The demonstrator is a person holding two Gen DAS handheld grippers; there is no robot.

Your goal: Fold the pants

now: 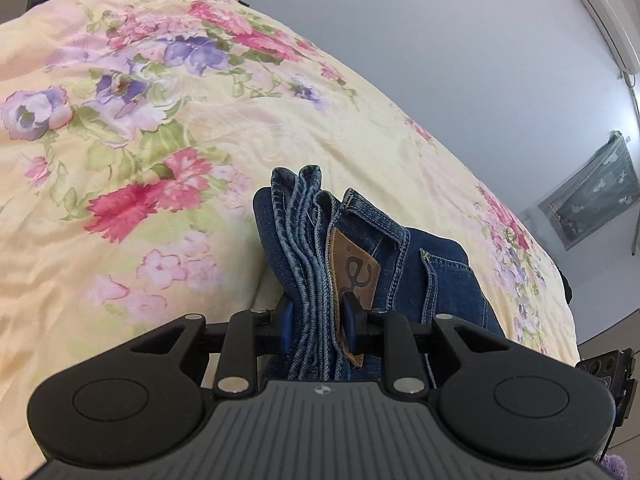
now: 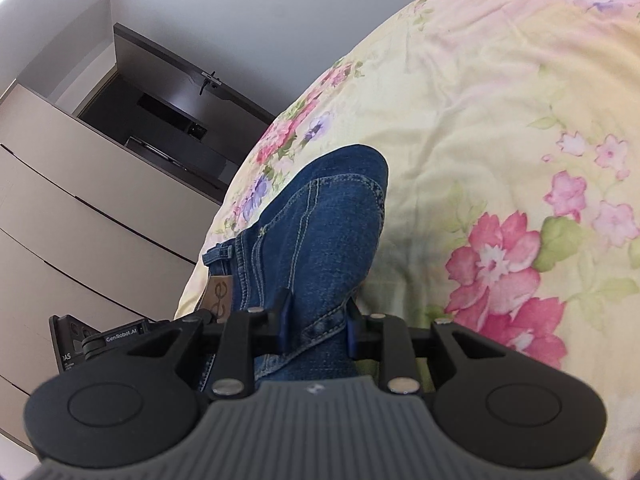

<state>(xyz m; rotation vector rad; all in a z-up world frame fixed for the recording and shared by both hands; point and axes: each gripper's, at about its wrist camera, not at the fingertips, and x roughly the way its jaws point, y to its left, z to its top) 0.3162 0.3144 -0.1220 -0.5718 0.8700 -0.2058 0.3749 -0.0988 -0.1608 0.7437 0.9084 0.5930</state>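
The blue jeans [image 1: 404,264] are folded into a thick bundle on the floral bedspread [image 1: 160,120]. My left gripper [image 1: 318,324] is shut on the stacked edges of the jeans, next to the brown leather patch [image 1: 354,268] at the waistband. My right gripper [image 2: 316,320] is shut on the other side of the jeans [image 2: 320,224], gripping a folded seam. The brown patch shows at the left in the right wrist view [image 2: 220,294]. The left gripper's body [image 2: 100,338] shows at the lower left in the right wrist view.
The yellow floral bedspread [image 2: 500,120] covers the bed. A beige wardrobe [image 2: 60,220] and a dark doorway [image 2: 160,112] lie beyond the bed's edge. An air conditioner [image 1: 600,12] hangs on the wall, with a framed picture [image 1: 592,196] below it.
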